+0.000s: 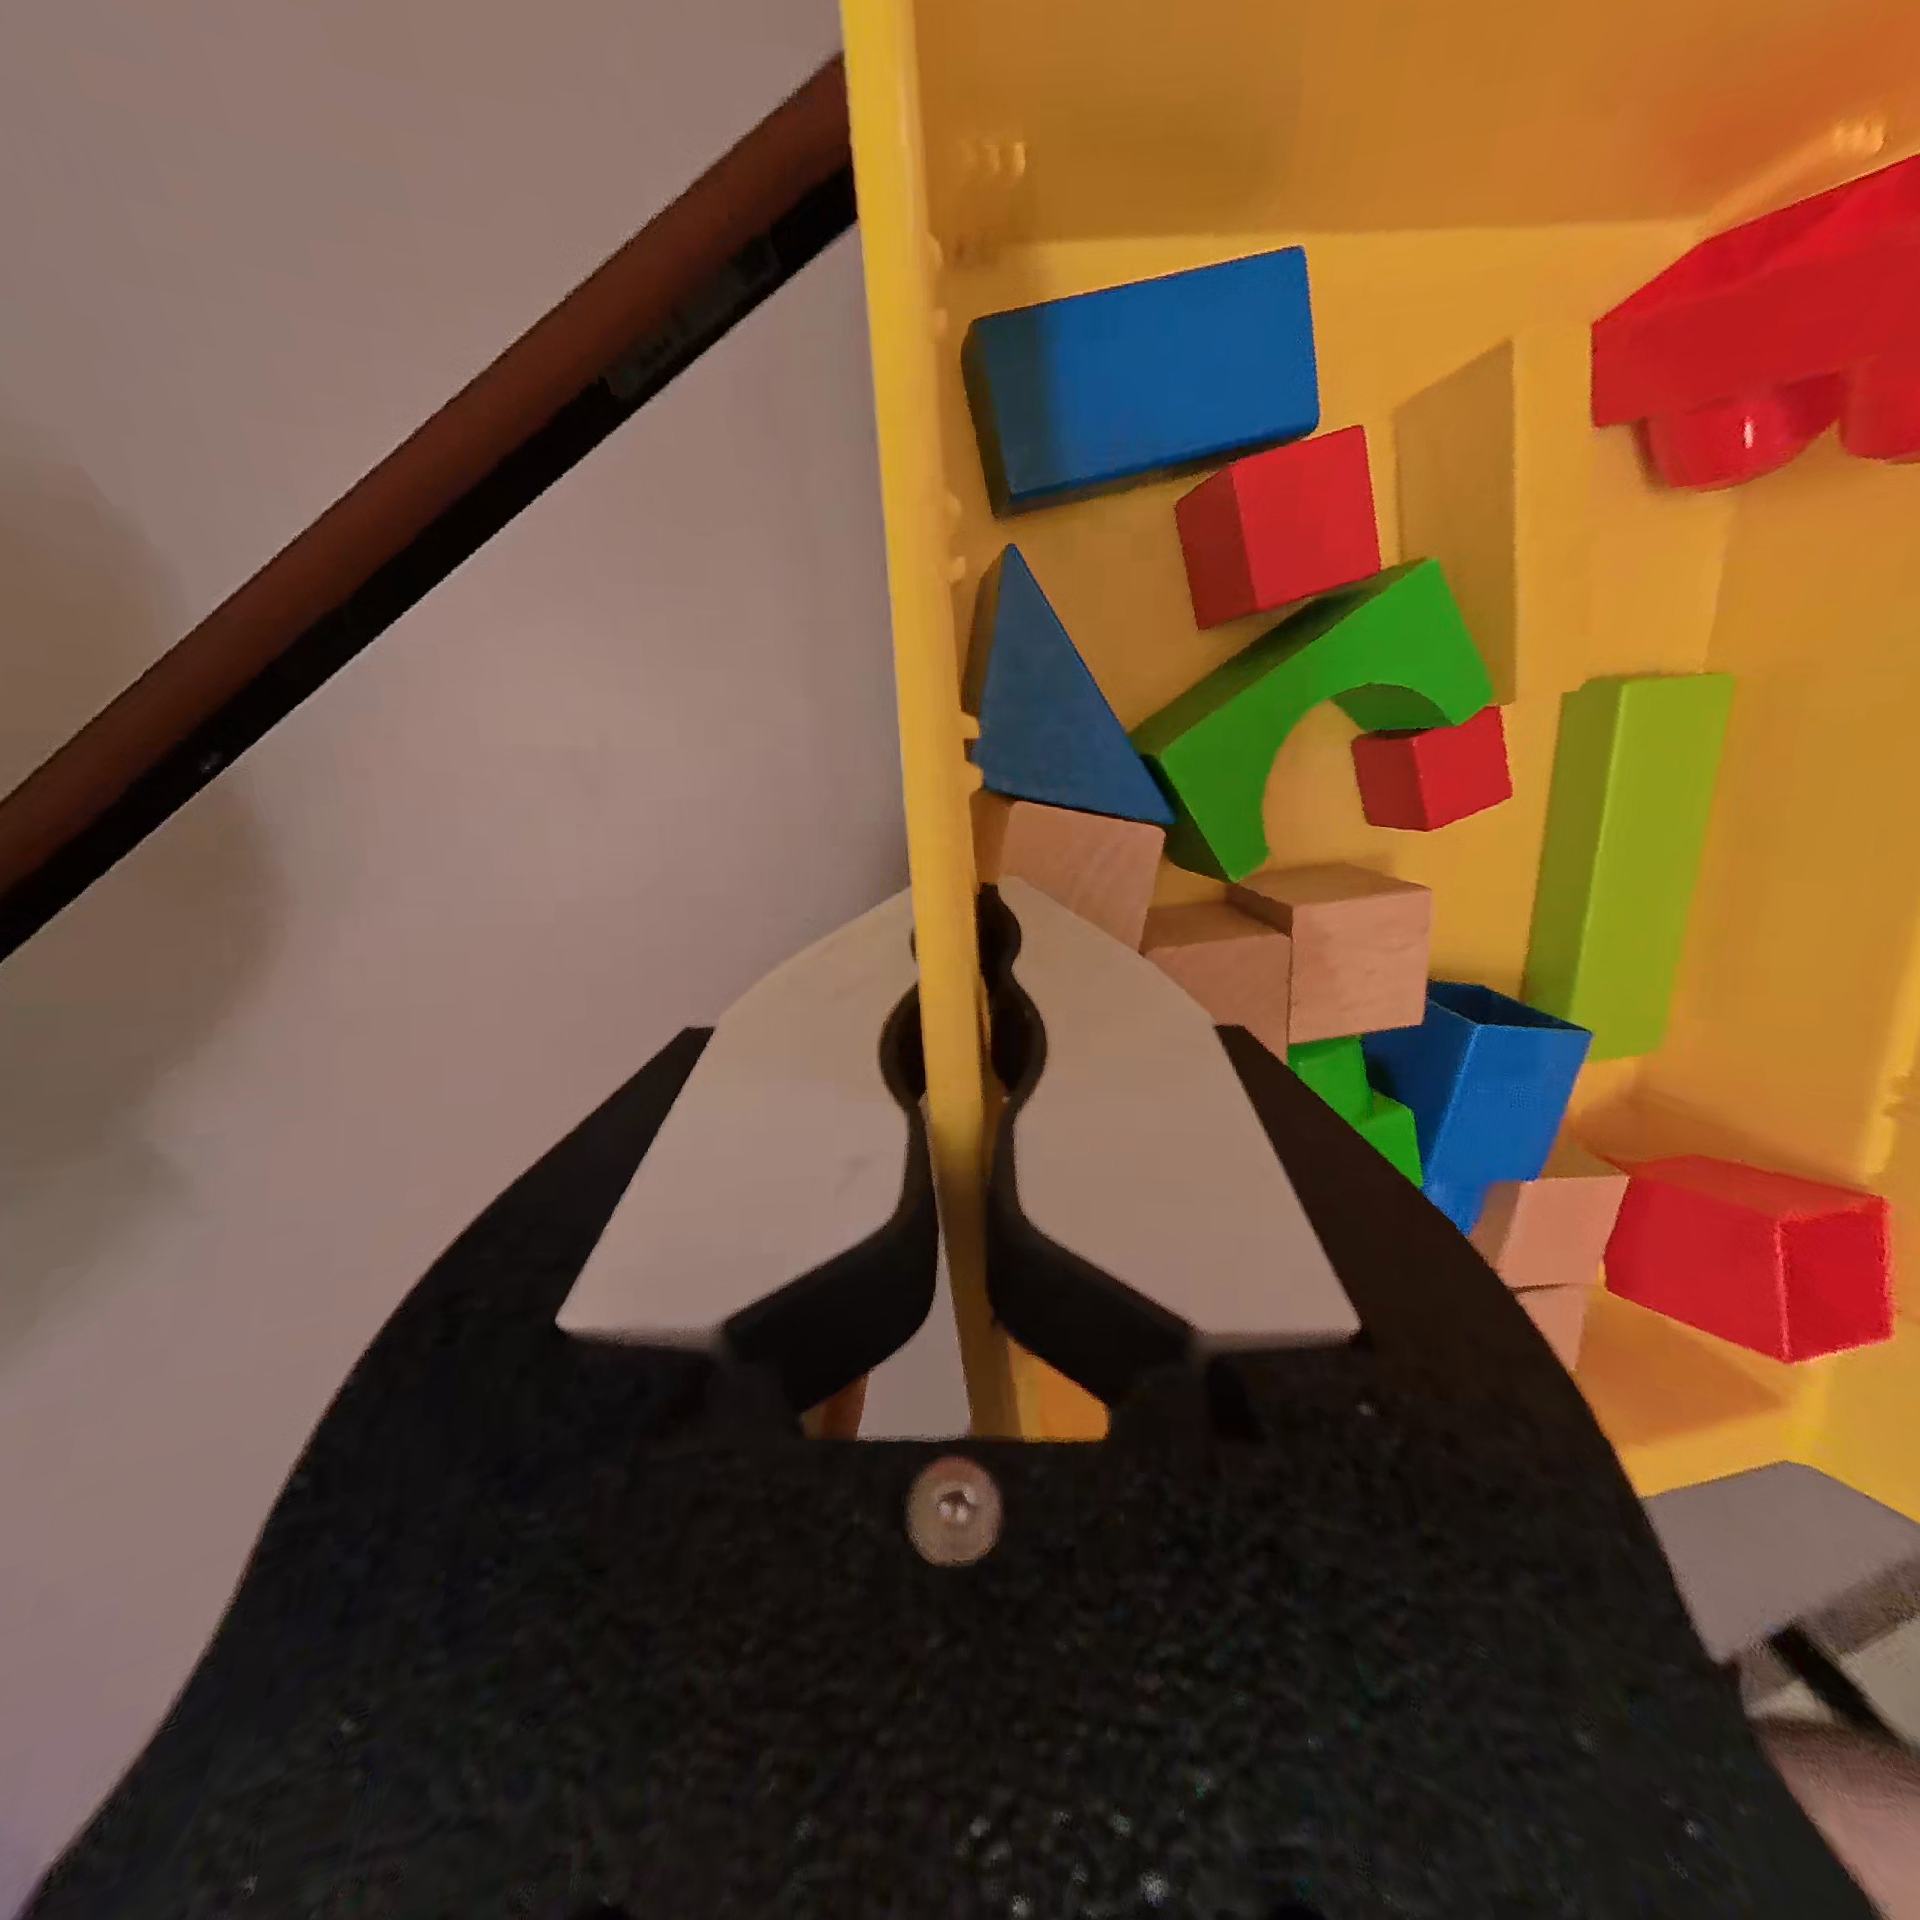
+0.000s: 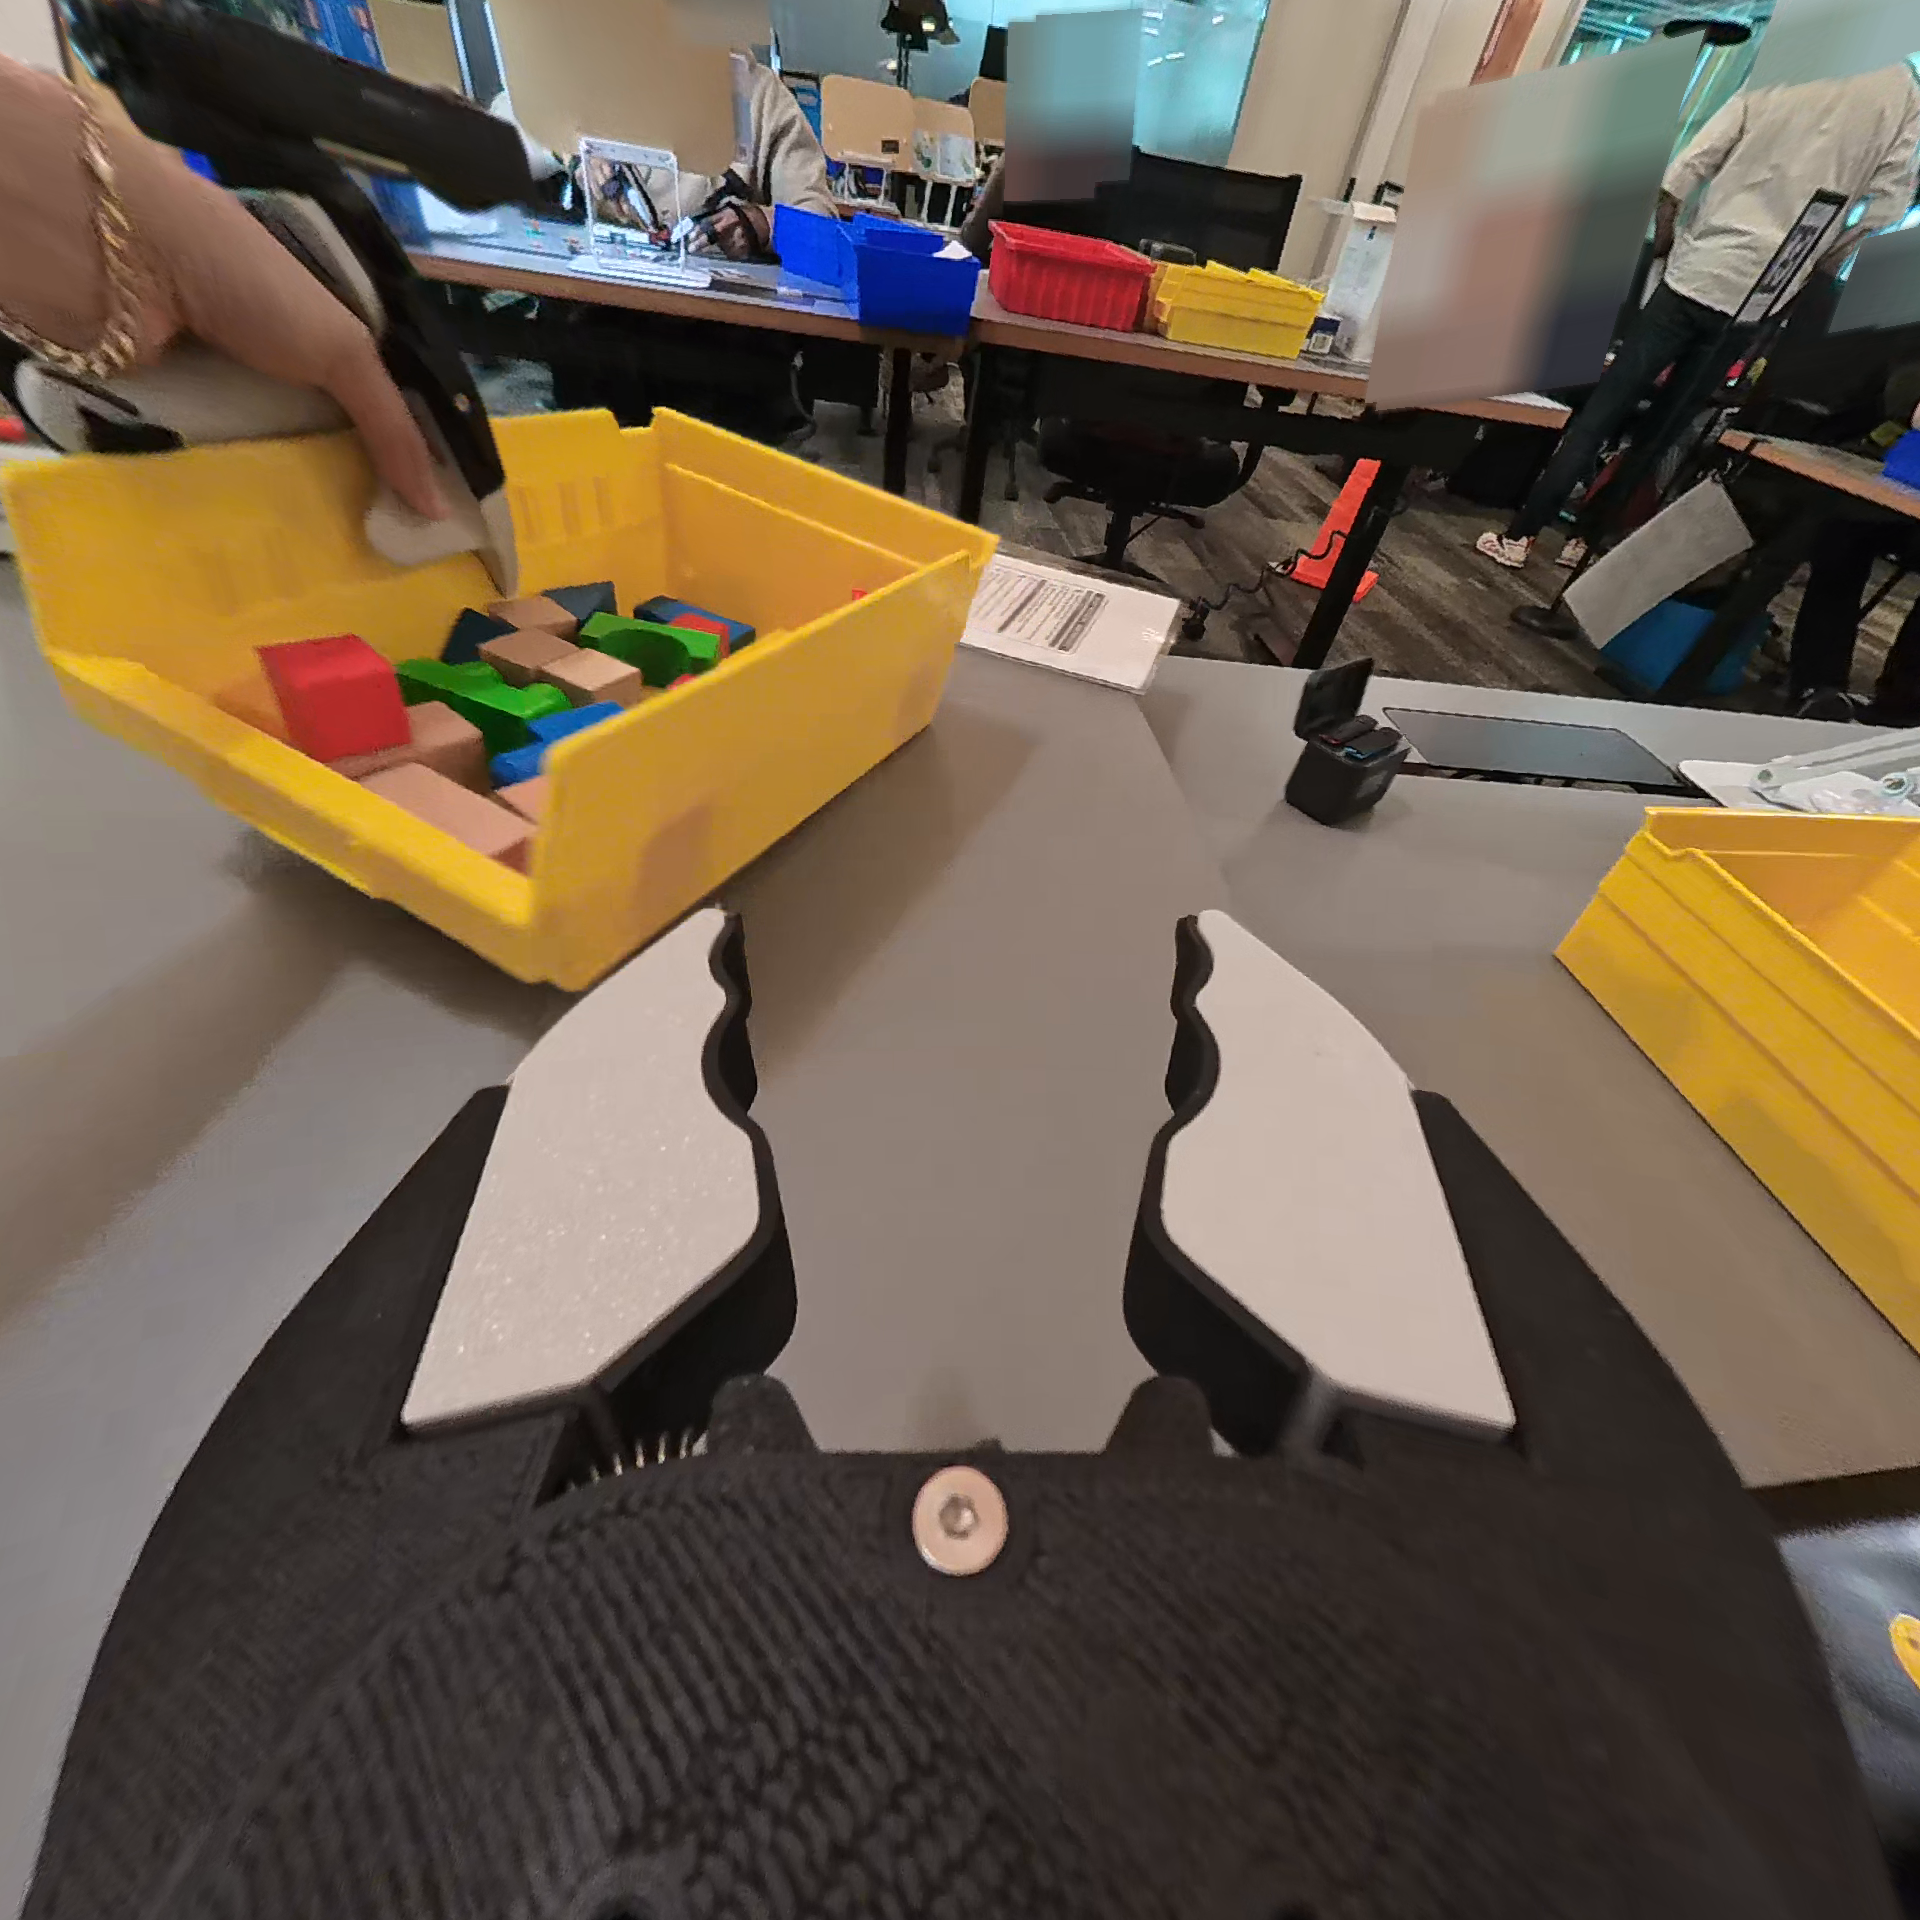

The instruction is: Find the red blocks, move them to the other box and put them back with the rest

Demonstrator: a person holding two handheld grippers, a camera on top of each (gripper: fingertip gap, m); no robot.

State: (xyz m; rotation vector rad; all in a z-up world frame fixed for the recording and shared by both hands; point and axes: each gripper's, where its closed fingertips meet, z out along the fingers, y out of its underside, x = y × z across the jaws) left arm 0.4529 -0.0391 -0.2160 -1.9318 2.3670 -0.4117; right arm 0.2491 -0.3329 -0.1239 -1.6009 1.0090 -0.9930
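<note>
My left gripper (image 1: 951,935) is shut on the side wall (image 1: 894,416) of a yellow box, one finger outside and one inside. The box holds several wooden blocks in blue, green, plain wood and red. Red blocks lie at its middle (image 1: 1283,525), under a green arch (image 1: 1434,769) and at the near right (image 1: 1751,1257). A red studded brick (image 1: 1766,332) lies at the far right. The right wrist view shows this box (image 2: 727,748) at the left with the left gripper (image 2: 488,540) on its far wall, and a red block (image 2: 332,696) inside. My right gripper (image 2: 961,956) is open and empty above the grey table.
A second yellow box (image 2: 1766,987) stands at the right edge of the grey table (image 2: 966,831). A small black case (image 2: 1345,753) and a printed sheet (image 2: 1070,618) lie farther back. Behind are other tables with coloured bins and people.
</note>
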